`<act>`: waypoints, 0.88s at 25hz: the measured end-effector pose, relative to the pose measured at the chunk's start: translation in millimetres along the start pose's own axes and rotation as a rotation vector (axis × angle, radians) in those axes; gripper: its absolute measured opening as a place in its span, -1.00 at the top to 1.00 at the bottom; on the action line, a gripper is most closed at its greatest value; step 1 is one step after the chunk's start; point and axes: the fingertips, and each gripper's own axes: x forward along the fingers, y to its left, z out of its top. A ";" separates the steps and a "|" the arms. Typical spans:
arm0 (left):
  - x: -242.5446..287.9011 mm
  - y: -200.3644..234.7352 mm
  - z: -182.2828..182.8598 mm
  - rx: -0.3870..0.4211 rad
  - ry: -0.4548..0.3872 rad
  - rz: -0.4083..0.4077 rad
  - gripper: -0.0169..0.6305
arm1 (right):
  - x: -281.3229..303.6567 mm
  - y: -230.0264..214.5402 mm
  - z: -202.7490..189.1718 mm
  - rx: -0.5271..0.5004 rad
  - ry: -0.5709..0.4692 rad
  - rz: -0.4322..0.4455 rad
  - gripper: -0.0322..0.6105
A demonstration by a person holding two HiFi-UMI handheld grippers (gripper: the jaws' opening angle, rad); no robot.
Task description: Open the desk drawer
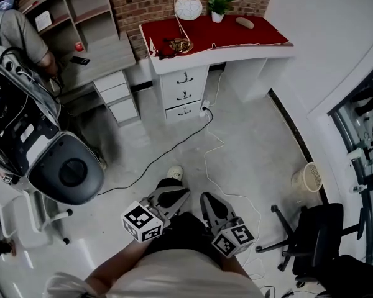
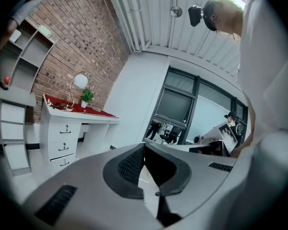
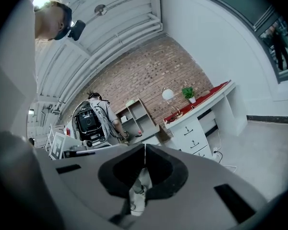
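Note:
The white desk [image 1: 248, 51] with a red cloth top stands against the brick wall, well ahead of me. Under its left end is a stack of three drawers [image 1: 184, 94] with dark handles, all closed; the drawers [image 2: 63, 139] also show small in the left gripper view, and the drawers [image 3: 192, 135] in the right gripper view. My left gripper [image 1: 174, 194] and right gripper [image 1: 210, 201] are held side by side close to my body, far from the desk. Both point toward it. The left gripper [image 2: 144, 145] and right gripper [image 3: 145, 146] each have their jaws closed together with nothing between them.
A black cable [image 1: 168, 151] and a white cable [image 1: 214, 144] trail over the floor toward the desk. A lamp [image 1: 188, 8] and a plant [image 1: 219, 0] stand on the desk. A grey drawer unit [image 1: 115, 95] and a person [image 1: 15, 33] are at left, a wastebasket [image 1: 308, 177] and a black chair [image 1: 314, 234] at right.

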 end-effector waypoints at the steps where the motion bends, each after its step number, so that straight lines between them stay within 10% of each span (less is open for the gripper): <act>1: 1.2 1.2 0.0 0.003 0.000 -0.007 0.92 | 3.5 -0.1 0.1 -0.002 0.004 0.004 0.84; 22: 64.8 80.0 35.9 0.020 0.020 -0.015 0.92 | 71.4 -53.7 43.2 -0.032 0.013 0.005 0.84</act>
